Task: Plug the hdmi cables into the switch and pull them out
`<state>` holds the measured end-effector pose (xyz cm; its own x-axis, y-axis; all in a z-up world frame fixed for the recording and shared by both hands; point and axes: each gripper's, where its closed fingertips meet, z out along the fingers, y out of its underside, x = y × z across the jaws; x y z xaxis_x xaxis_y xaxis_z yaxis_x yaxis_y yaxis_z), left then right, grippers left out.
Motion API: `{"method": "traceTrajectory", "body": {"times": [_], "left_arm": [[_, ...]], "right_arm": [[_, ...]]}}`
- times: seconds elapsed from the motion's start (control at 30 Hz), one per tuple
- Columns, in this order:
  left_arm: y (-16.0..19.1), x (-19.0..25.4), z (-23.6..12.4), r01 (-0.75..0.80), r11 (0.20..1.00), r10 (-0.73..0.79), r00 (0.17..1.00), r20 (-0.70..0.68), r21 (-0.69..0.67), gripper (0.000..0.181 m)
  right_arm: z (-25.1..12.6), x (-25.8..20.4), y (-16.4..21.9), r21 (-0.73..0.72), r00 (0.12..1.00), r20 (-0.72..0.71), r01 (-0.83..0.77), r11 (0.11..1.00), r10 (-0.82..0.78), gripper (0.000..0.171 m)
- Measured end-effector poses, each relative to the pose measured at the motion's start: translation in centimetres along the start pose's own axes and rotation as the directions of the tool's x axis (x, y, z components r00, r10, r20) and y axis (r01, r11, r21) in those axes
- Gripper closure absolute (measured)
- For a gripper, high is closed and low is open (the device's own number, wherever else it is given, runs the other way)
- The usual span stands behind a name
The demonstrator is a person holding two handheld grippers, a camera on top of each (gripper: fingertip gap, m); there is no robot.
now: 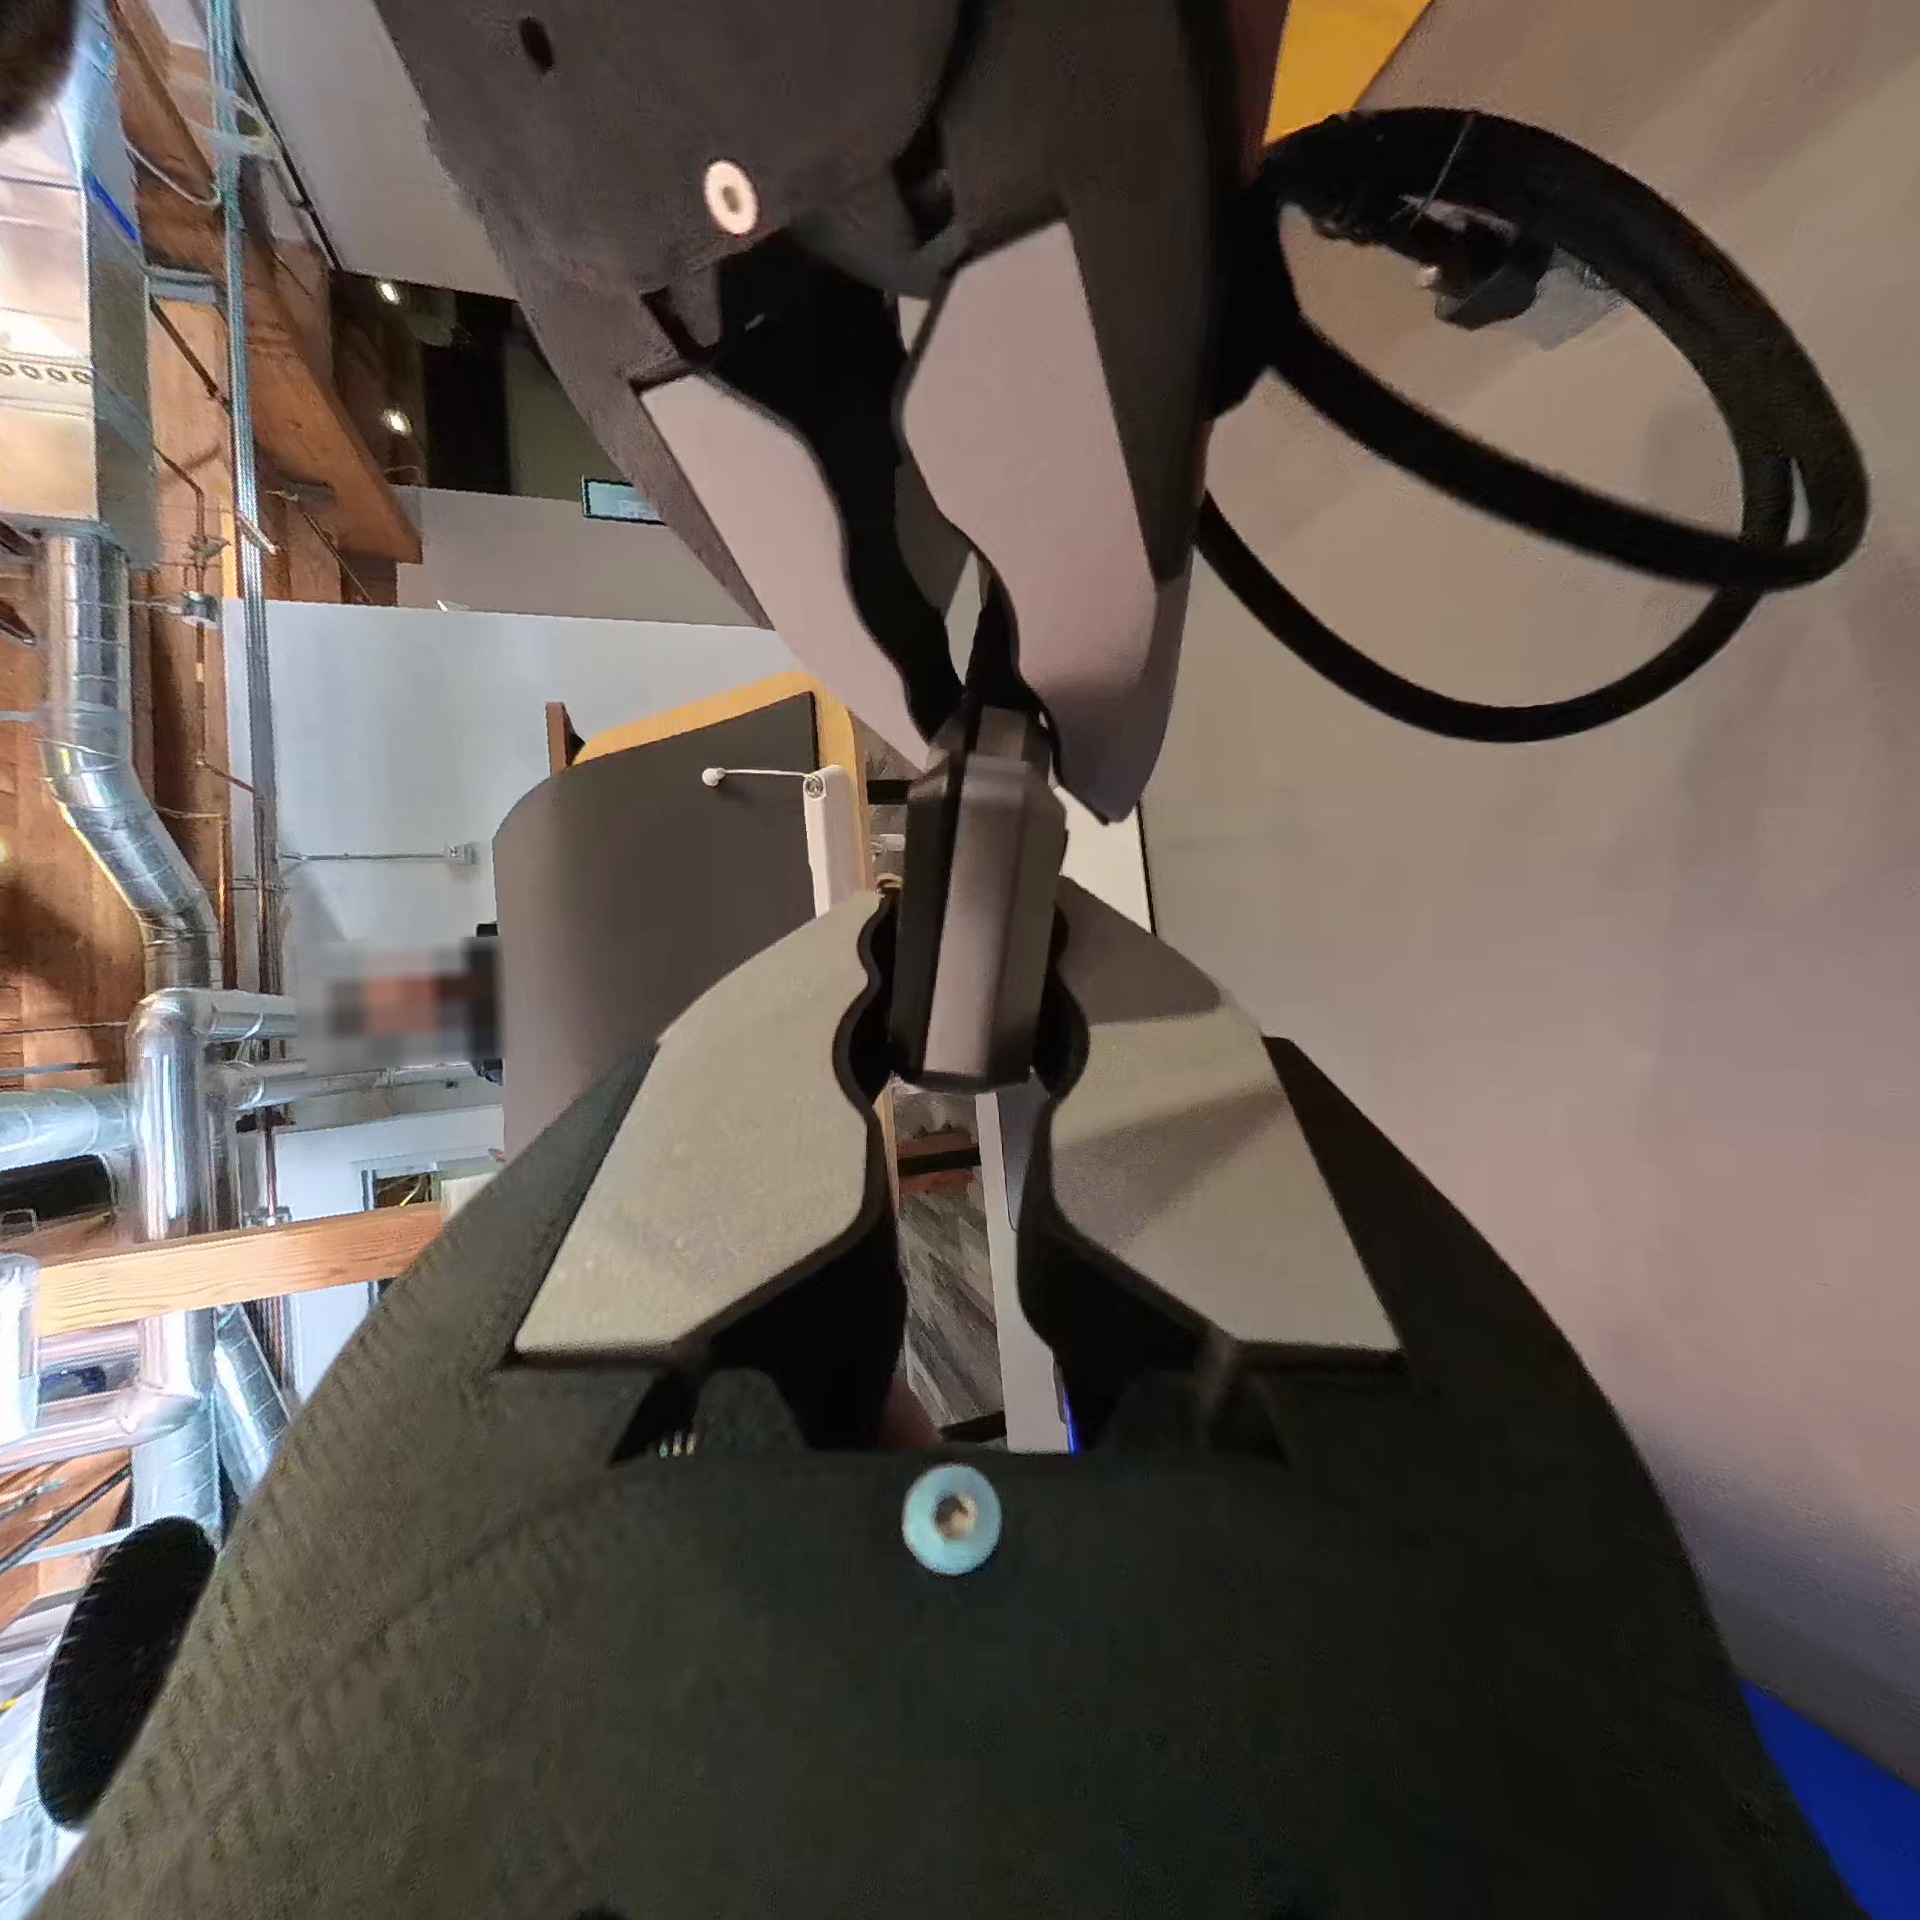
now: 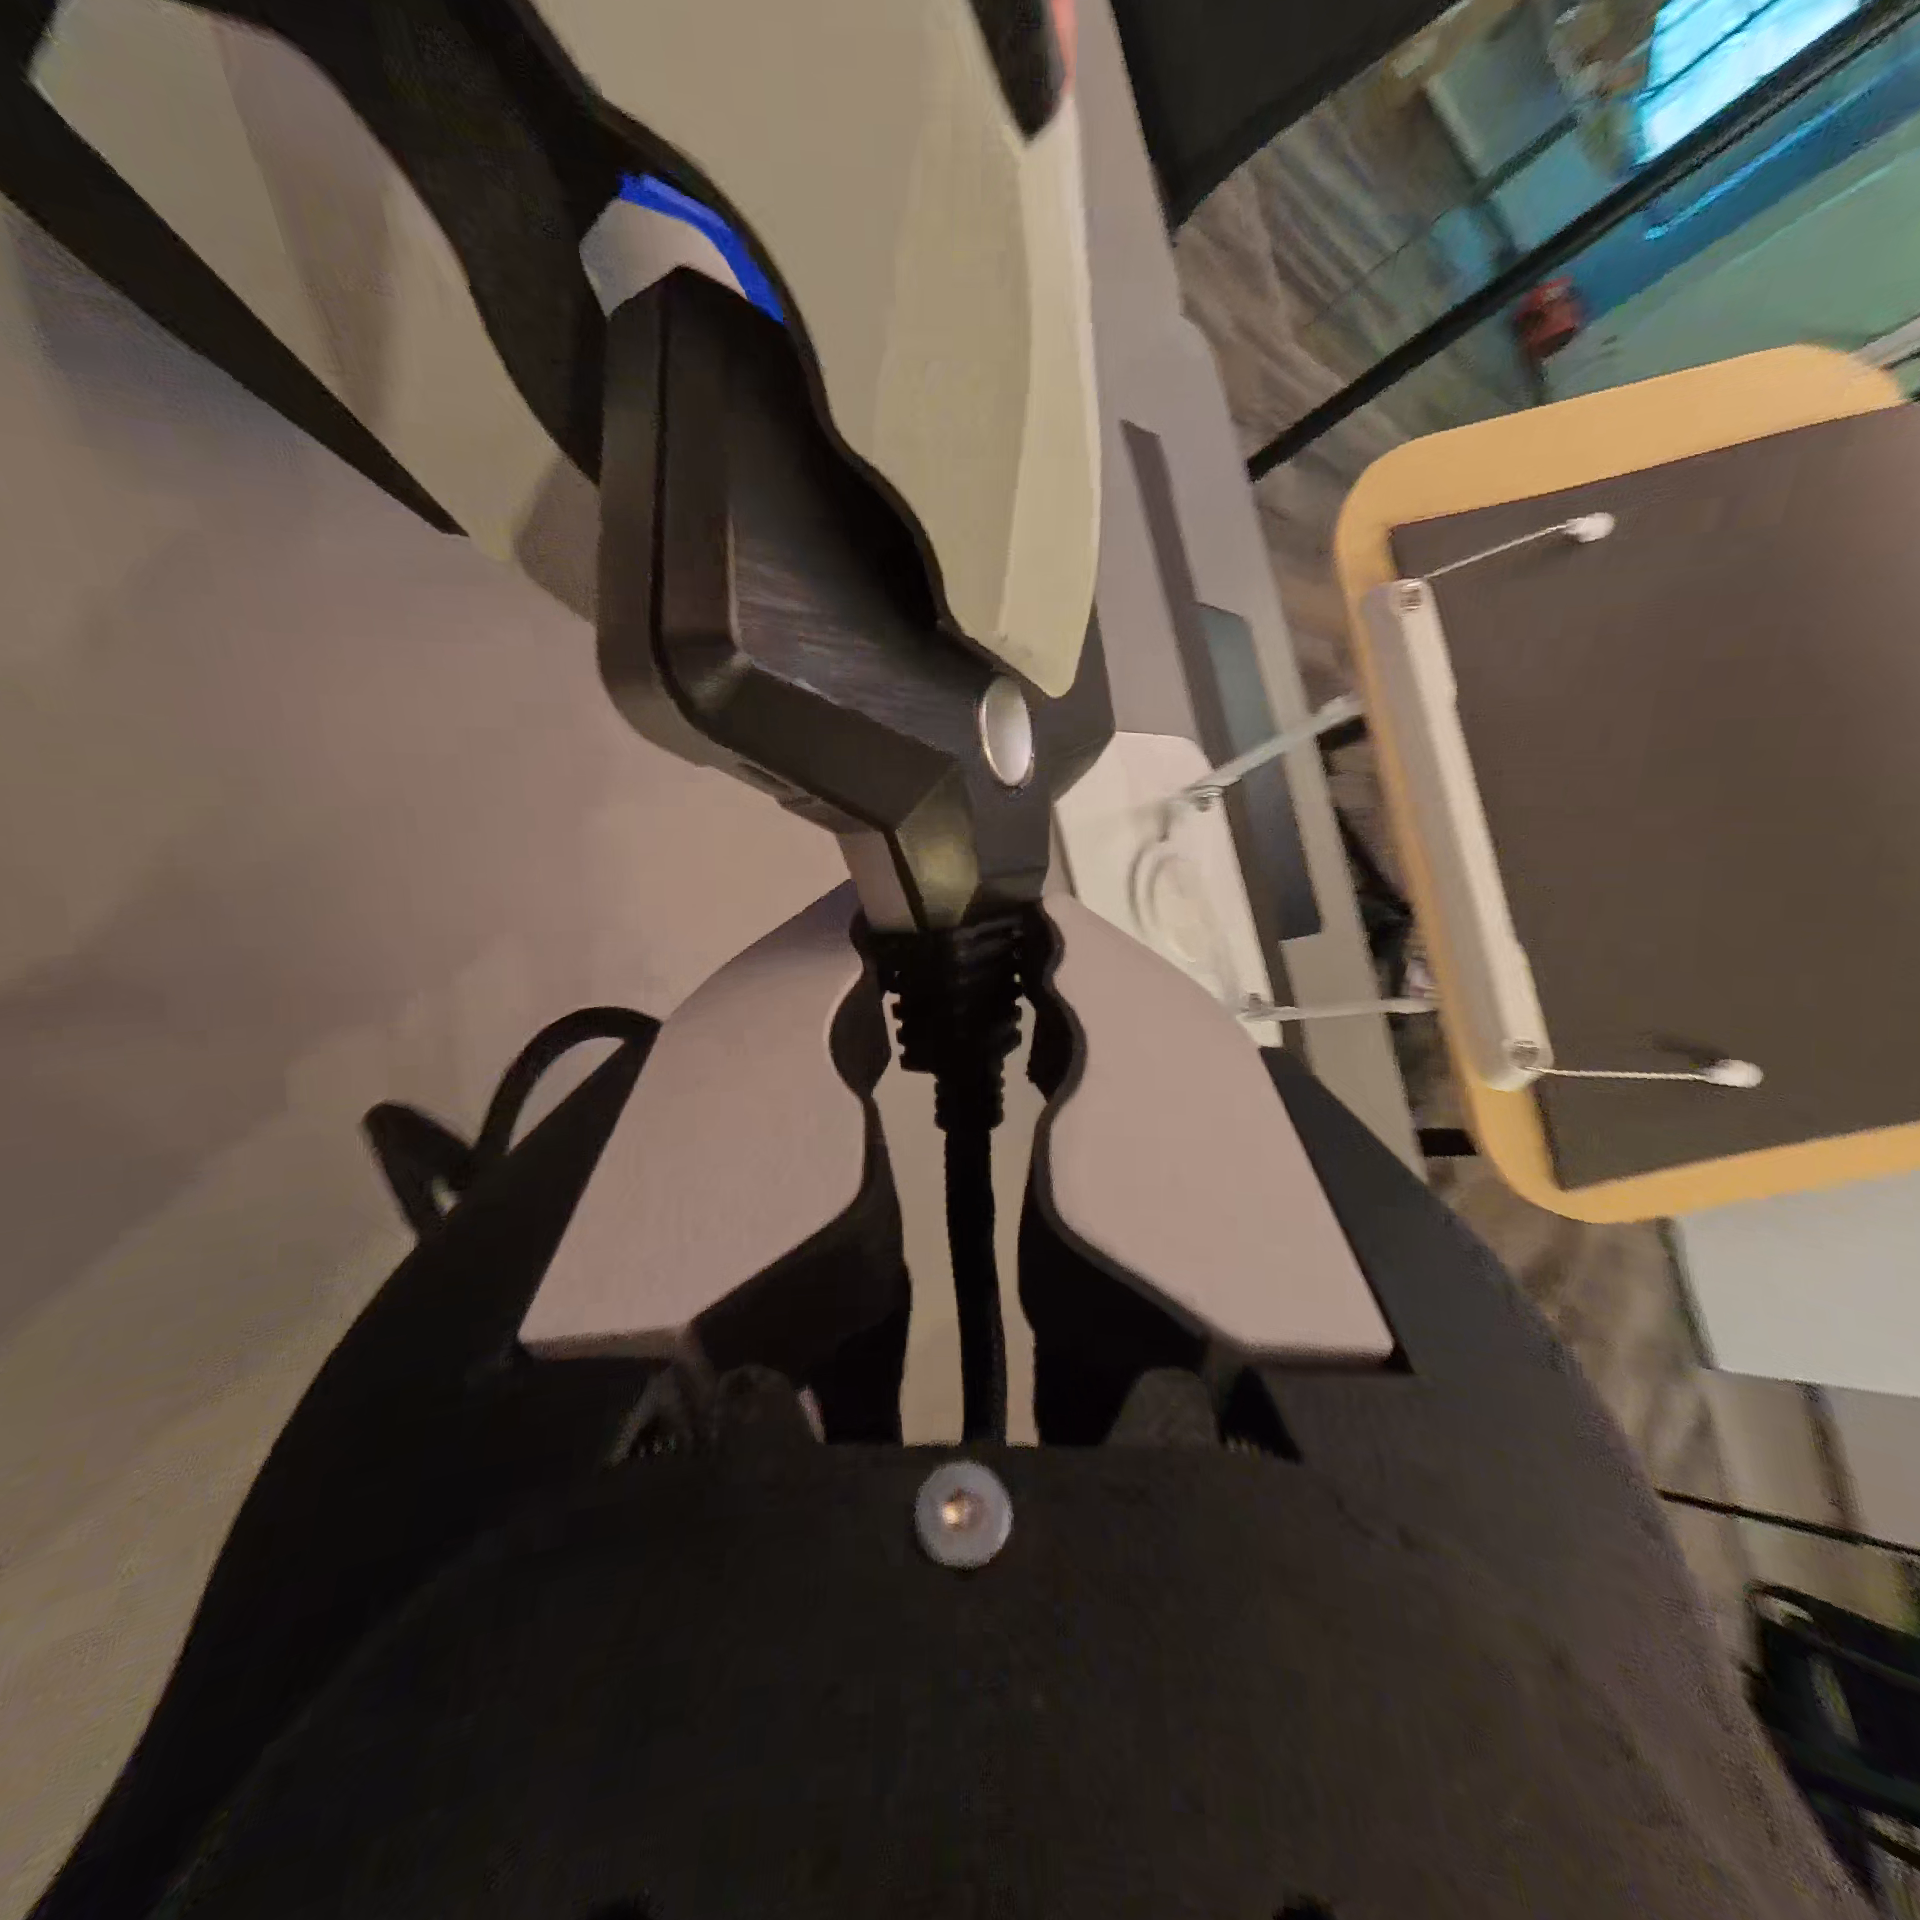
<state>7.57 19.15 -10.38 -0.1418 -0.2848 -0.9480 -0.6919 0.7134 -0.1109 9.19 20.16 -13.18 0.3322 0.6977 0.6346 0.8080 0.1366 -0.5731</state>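
The desk (image 1: 1507,1039) is a plain pale surface filling the right of the left wrist view, and a loose loop of black cable (image 1: 1704,343) lies on it, well apart from the work. The left tongs (image 1: 971,997) are closed to a narrow gap on the near end of the switch (image 1: 982,914), a small dark box held clear of the desk. The right tongs (image 2: 961,997) are closed on the ribbed boot of the plug (image 2: 961,914), whose cord (image 2: 977,1278) runs back between the fingers. In the right wrist view the plug body meets the switch (image 2: 790,603) at its end face, beside a round silver button (image 2: 1006,740). Judgement: the step in hand is the mating or parting of plug and switch, and which of the two cannot be told. To do it well, both tongs should keep to one straight axis, the left holding the switch rigid while the right moves along the port line without twist or sideways load; the grip on the boot sits far back and may flex. The port itself is hidden, so seating depth cannot be confirmed. Both views are motion-blurred, the far end of the switch is covered by the left tongs' pale finger (image 2: 935,343), and no second cable's plug is clearly resolved.
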Motion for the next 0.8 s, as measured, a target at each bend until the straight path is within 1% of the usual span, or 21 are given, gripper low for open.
{"method": "traceTrajectory", "body": {"times": [0.07,0.1,0.13,0.2,0.27,0.4,0.57,0.63,0.77,0.8], "left_arm": [[-0.2,-0.2,-0.2,0.005,1.0,-0.005,1.0,-0.003,0.004,0.159],[-0.3,-0.2,-0.3,0.019,1.0,-0.019,1.0,-0.006,0.007,0.159],[-0.5,-0.2,-0.4,0.033,0.999,-0.033,0.999,-0.019,0.019,0.159],[-0.4,-0.4,-0.6,0.052,0.998,-0.051,0.998,-0.022,0.019,0.159],[-0.5,-0.3,-0.7,0.088,0.996,-0.087,0.995,-0.047,0.026,0.159],[-0.6,0.1,-0.9,0.112,0.993,-0.109,0.992,-0.065,0.04,0.159],[-0.6,0.3,-1.0,0.15,0.987,-0.146,0.987,-0.068,0.059,0.158],[-0.4,0.1,-1.1,0.154,0.987,-0.152,0.987,-0.048,0.054,0.154],[1.4,-0.5,-2.4,0.163,0.987,-0.163,0.986,-0.032,0.009,0.144],[2.5,-1.0,-3.0,0.172,0.985,-0.173,0.985,-0.012,-0.018,0.148]], "right_arm": [[-0.1,0.5,-0.1,-0.011,0.99,-0.106,0.092,0.996,-0.093,0.152],[-0.2,0.7,-0.2,-0.016,0.981,-0.146,0.125,0.992,-0.126,0.15],[-0.2,0.8,-0.5,-0.014,0.976,-0.169,0.137,0.99,-0.138,0.148],[-0.3,1.1,-0.8,-0.021,0.958,-0.228,0.171,0.985,-0.171,0.152],[-0.4,1.1,-0.8,-0.039,0.943,-0.25,0.217,0.975,-0.22,0.154],[-0.3,0.8,-0.8,-0.041,0.944,-0.236,0.228,0.973,-0.231,0.154],[-0.2,0.5,-0.7,-0.042,0.96,-0.193,0.199,0.979,-0.203,0.155],[-0.1,0.5,-0.5,-0.049,0.963,-0.185,0.191,0.98,-0.196,0.155],[0.1,0.5,0.4,-0.057,0.973,-0.166,0.155,0.986,-0.163,0.155],[0.2,0.6,0.7,-0.064,0.974,-0.162,0.148,0.987,-0.157,0.155]]}}
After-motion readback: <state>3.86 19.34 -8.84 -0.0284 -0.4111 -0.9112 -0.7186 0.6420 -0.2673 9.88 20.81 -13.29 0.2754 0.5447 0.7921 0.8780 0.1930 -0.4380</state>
